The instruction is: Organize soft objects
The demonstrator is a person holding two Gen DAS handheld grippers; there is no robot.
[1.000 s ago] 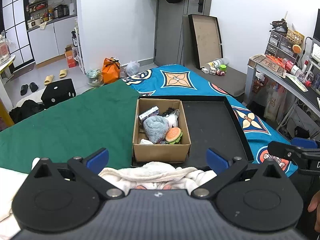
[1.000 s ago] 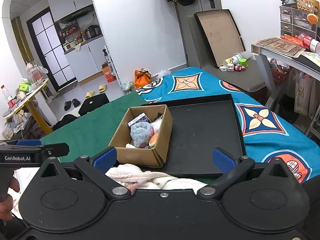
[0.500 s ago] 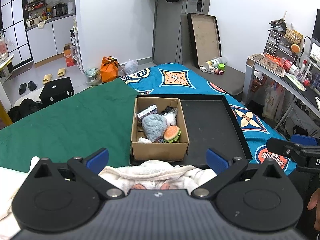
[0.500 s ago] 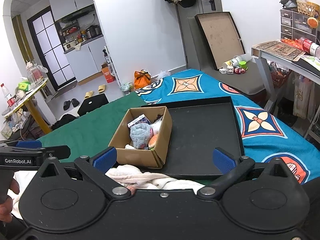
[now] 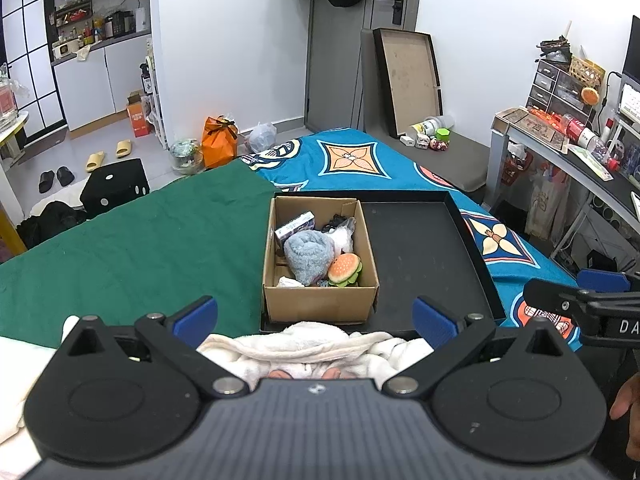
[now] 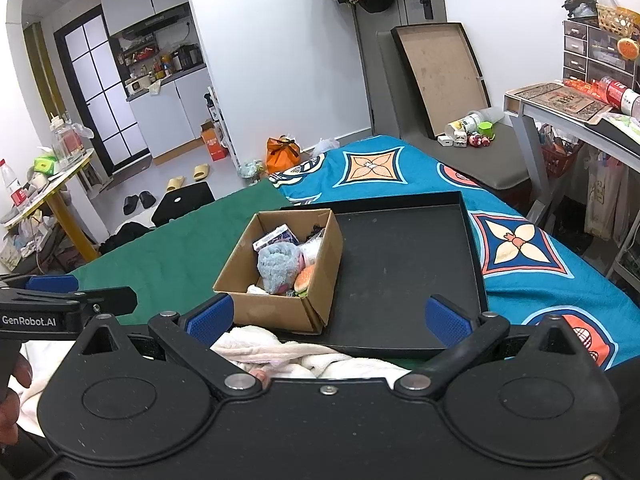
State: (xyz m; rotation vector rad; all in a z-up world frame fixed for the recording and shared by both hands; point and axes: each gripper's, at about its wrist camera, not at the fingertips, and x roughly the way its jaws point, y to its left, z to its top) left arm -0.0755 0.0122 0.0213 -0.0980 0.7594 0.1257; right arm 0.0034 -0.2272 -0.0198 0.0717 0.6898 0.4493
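Note:
A cardboard box (image 5: 320, 304) (image 6: 276, 312) stands in the left part of a black tray (image 5: 424, 256) (image 6: 404, 264) on the bed. Inside it lie a grey-blue fluffy bundle (image 5: 309, 254) (image 6: 277, 264), a plush burger (image 5: 345, 269) (image 6: 305, 278), a small printed carton (image 5: 295, 225) and white soft bits. My left gripper (image 5: 315, 318) is open and held above a white fluffy cloth (image 5: 308, 344) (image 6: 280, 354) just short of the box. My right gripper (image 6: 328, 318) is open too, above the same cloth. Each gripper shows at the edge of the other's view.
The bed carries a green cover (image 5: 132, 240) on the left and a blue patterned one (image 5: 360, 160) on the right. A cluttered desk (image 5: 568, 148) stands at the right. On the floor beyond are an orange bag (image 5: 218, 142), slippers and a black cube.
Both views have pulled back and risen slightly, so the box and tray look a little farther off. Both grippers stay open.

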